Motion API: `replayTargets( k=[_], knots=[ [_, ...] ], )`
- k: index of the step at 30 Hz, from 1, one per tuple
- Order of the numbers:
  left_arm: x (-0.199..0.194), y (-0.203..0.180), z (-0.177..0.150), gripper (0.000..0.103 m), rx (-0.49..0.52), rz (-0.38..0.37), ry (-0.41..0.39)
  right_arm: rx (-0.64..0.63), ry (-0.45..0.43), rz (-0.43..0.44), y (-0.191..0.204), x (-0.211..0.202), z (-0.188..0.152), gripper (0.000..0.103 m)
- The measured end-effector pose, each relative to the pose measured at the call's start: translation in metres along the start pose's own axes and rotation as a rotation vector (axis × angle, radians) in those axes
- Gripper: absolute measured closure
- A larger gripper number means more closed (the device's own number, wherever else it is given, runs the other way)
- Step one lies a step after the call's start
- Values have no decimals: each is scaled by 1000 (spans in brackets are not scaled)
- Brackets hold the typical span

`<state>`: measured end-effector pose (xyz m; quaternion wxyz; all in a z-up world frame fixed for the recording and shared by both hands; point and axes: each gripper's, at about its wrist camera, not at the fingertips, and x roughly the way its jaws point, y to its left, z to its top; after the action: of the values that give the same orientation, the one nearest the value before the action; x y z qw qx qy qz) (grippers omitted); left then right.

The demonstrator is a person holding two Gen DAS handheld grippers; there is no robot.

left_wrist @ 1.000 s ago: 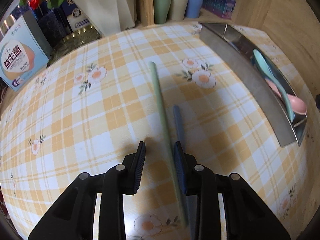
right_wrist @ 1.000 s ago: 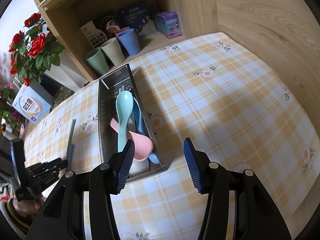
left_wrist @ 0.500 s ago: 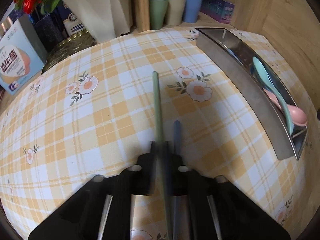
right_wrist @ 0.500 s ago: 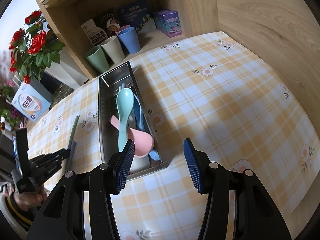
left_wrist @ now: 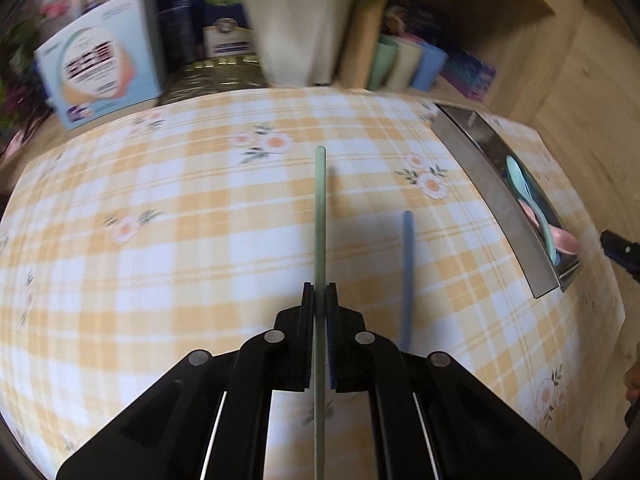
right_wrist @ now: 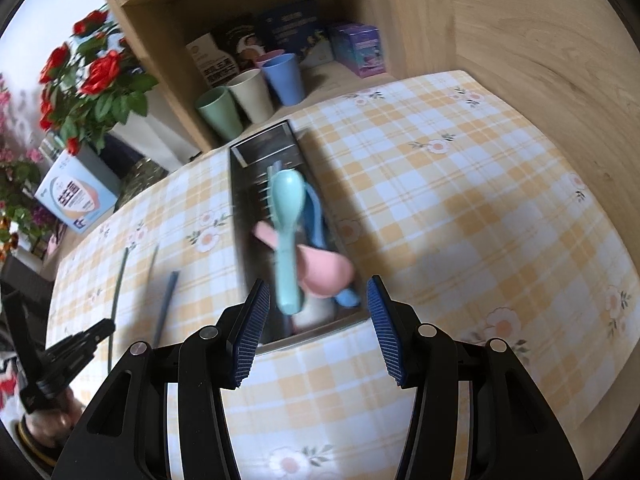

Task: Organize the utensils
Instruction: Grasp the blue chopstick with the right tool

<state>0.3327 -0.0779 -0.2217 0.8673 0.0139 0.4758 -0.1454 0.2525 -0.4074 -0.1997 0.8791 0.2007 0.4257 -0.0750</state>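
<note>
Brushed metal tray [right_wrist: 240,216]; matt plastic spoons [right_wrist: 286,216].

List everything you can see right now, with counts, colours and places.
Thin green chopstick: 1, green, clamped in left tongs.
Thin blue chopstick: 1, blue, on the tablecloth right of it.
Steel utensil tray: 1, silver, on the table's right part.
Plastic spoons: at least 3; teal, pink, blue; in the tray.
Plastic cups: 4; green, cream, blue, pink; on the shelf.
Red flower plant: 1, white pot, back left.
Checked tablecloth: 1, yellow-white.
Left tongs: shut on green chopstick.
Right tongs: open, empty, near the tray's end.
</note>
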Motion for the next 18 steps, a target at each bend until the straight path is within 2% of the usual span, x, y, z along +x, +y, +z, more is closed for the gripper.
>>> replayTargets(
  k=[5, 11, 18],
  knots=[
    [-28, 23, -15, 98, -33, 11, -43, -67, 11, 28, 37, 2, -8, 53],
    [-52, 41, -40, 98, -76, -13, -58, -156, 45, 48, 88, 14, -24, 53],
    [-65, 63, -52, 97, -114, -12, -85, -247, 106, 68, 139, 40, -50, 53]
  ],
)
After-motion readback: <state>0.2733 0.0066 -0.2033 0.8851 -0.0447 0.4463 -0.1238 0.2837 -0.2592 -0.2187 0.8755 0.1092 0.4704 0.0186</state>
